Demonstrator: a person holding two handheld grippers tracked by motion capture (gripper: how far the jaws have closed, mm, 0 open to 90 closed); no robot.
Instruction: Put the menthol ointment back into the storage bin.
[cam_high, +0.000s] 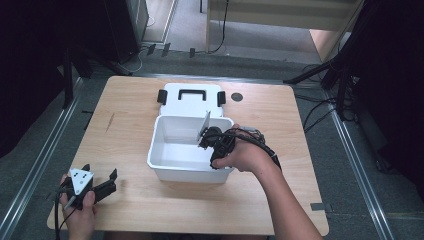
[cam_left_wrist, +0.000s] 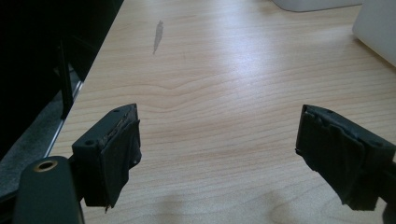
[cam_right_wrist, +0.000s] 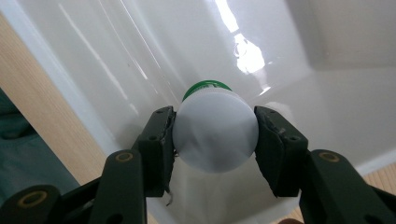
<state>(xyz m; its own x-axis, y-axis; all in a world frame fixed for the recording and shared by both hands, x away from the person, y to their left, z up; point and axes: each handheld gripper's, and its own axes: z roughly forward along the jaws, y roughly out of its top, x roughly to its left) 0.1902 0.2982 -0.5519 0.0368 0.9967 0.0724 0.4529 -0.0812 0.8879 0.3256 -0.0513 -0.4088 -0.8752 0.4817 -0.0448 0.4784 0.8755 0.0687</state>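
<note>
- High view, nearest the person: the left gripper (cam_high: 102, 187) rests on the wooden table (cam_high: 125, 115) close to its near left corner, released, its jaws spread with nothing between them.
- In the left gripper view the two black jaws stand wide apart over bare wood; the table's left edge runs just beside the left jaw, and open board stretches ahead up to a grey smudge (cam_left_wrist: 158, 36).
- Between that gripper and the white plastic bin (cam_high: 165, 167) lies a clear strip of tabletop.
- The right gripper (cam_high: 212, 142) reaches over the bin's right wall and hangs inside the bin, beside an upright divider panel (cam_high: 205, 125).
- In the right gripper view its pads (cam_right_wrist: 161, 140) are clenched on a white bottle (cam_right_wrist: 215, 135) with a green band at its far end, held within the bin near a side wall; the wooden table edge shows just outside that wall.
- The bin's left part is open floor.
- Behind the bin, touching its far rim, lies the white lid (cam_high: 192, 102) with black latches and a handle.
- Beyond it, a dark round mark (cam_high: 237, 97) sits near the table's far edge.
</note>
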